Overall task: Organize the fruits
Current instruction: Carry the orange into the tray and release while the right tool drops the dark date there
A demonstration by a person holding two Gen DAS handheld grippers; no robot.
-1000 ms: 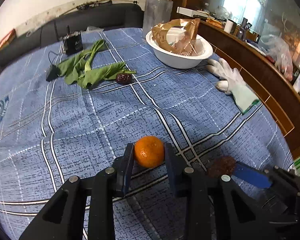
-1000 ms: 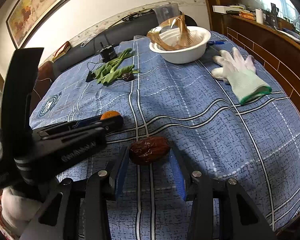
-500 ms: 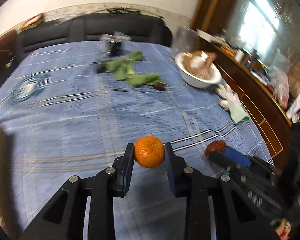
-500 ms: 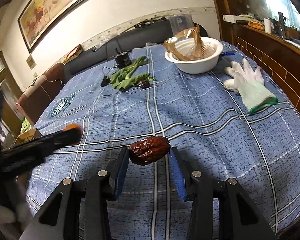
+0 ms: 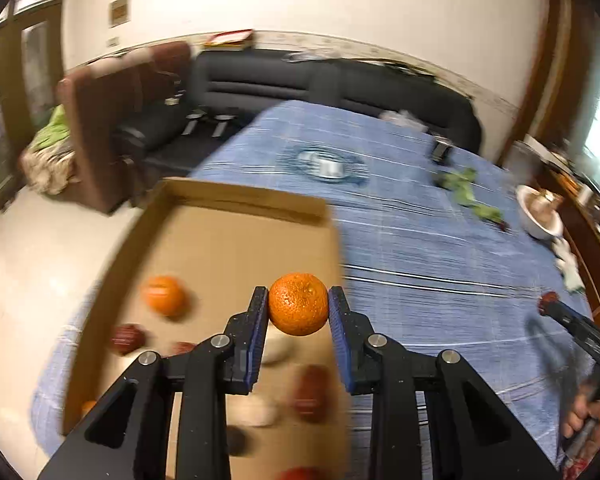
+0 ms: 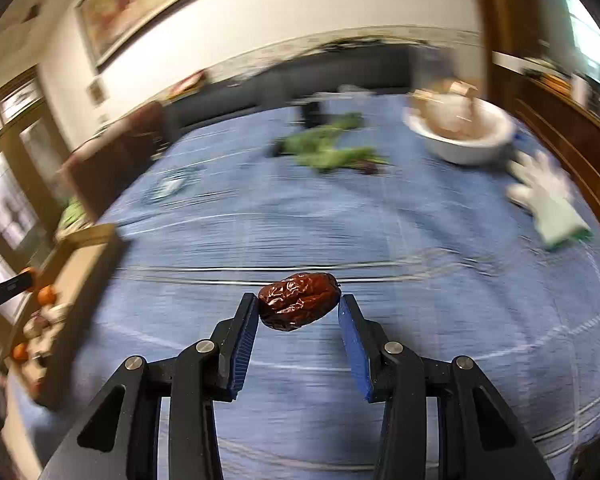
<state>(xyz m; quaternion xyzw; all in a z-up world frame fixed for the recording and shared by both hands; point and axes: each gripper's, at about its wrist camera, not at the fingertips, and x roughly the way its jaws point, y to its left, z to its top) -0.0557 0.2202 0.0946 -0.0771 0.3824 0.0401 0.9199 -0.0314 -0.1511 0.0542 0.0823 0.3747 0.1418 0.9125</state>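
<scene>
The left gripper (image 5: 298, 305) clamps an orange (image 5: 298, 303) above the right edge of the box (image 5: 236, 236), which holds blurred fruit. The right gripper (image 6: 299, 307) pinches a date (image 6: 298, 300) over the blue cloth (image 6: 420, 264), well apart from the bowl (image 6: 460, 136).

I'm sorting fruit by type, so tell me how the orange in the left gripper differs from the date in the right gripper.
The orange is bright orange, the date dark reddish brown. The orange is round with finely pitted skin; the date is oblong and deeply wrinkled. The orange hangs over the cardboard box, the date over the blue tablecloth. Both are pinched between blue pads, off the table: the left gripper and right gripper are each shut on their fruit.
</scene>
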